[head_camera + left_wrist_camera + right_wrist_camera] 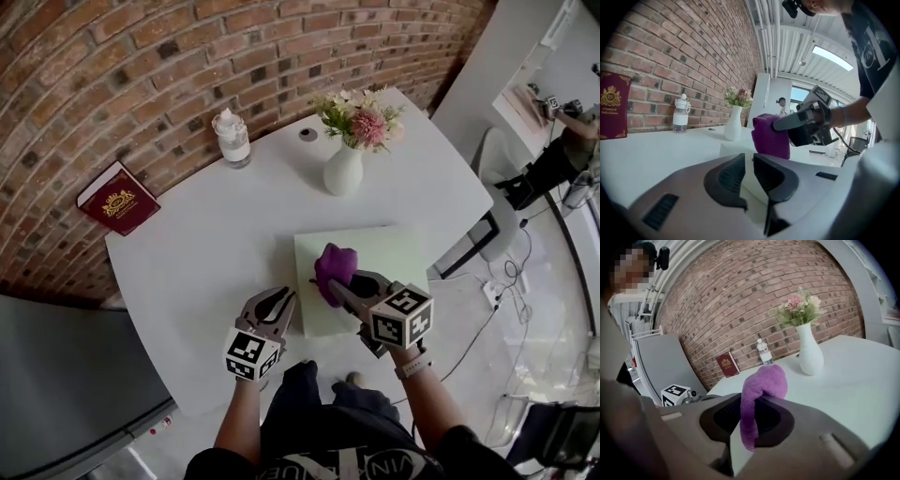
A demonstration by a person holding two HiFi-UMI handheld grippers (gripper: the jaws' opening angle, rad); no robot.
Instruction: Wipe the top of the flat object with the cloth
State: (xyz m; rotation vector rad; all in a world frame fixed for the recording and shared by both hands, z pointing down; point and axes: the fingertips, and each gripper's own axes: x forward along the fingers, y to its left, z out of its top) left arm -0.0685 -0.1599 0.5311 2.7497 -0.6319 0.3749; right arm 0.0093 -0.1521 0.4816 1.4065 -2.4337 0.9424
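A pale green flat board (394, 253) lies on the white table (206, 272) near its front edge. My right gripper (343, 285) is shut on a bunched purple cloth (334, 266), which hangs over the board's left part. In the right gripper view the cloth (761, 385) is pinched between the jaws and bulges out past the tips of the right gripper (750, 420). My left gripper (278, 300) is shut and empty, just left of the board's near left corner. In the left gripper view, the left gripper (749, 161) points at the cloth (771, 138) and board (733, 150).
A white vase of flowers (344, 167) stands behind the board. A small clear bottle (232, 138) and a dark red book (118, 199) are at the back left by the brick wall. A chair and cables are on the floor at the right.
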